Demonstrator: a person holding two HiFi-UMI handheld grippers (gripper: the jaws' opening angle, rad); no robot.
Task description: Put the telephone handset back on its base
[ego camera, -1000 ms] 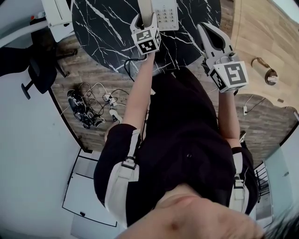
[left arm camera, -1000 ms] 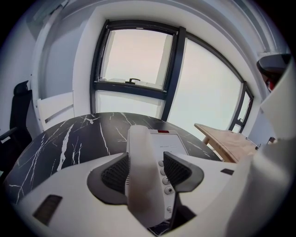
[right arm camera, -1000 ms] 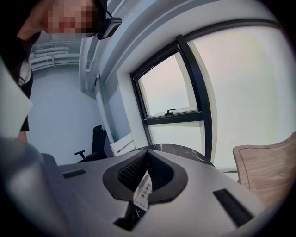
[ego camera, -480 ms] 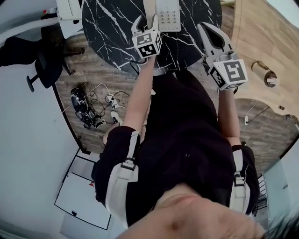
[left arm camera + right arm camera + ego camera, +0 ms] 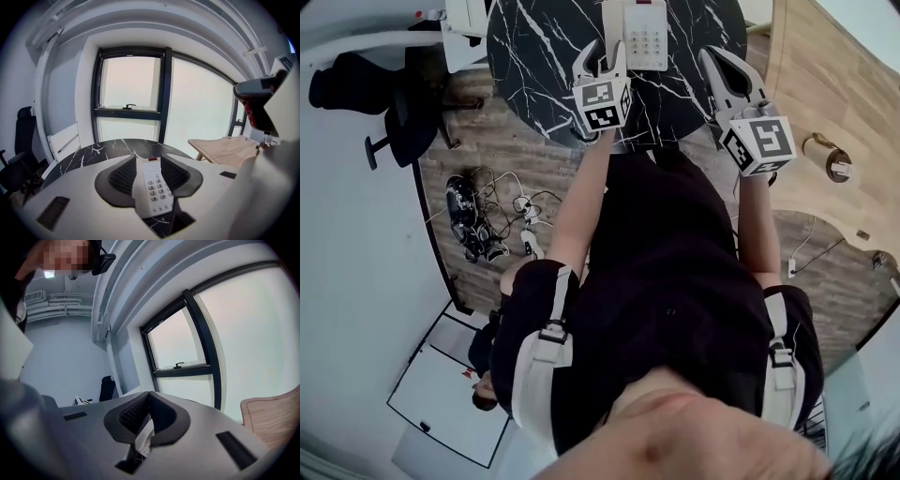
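Black marble table (image 5: 534, 47) bears a white telephone (image 5: 645, 33); left gripper (image 5: 603, 54), jaws apart and just narrowing, holds nothing; right gripper (image 5: 713, 59) closed, empty.

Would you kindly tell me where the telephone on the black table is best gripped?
Probably across its two long sides, near the middle, coming down from above: the telephone lies flat, keypad up, on the table, so only its narrow sides are free to pinch.

Black marbled round table (image 5: 534, 52), wooden table (image 5: 825, 80) beside it, cable tangle (image 5: 483, 220) on floor (image 5: 520, 155).
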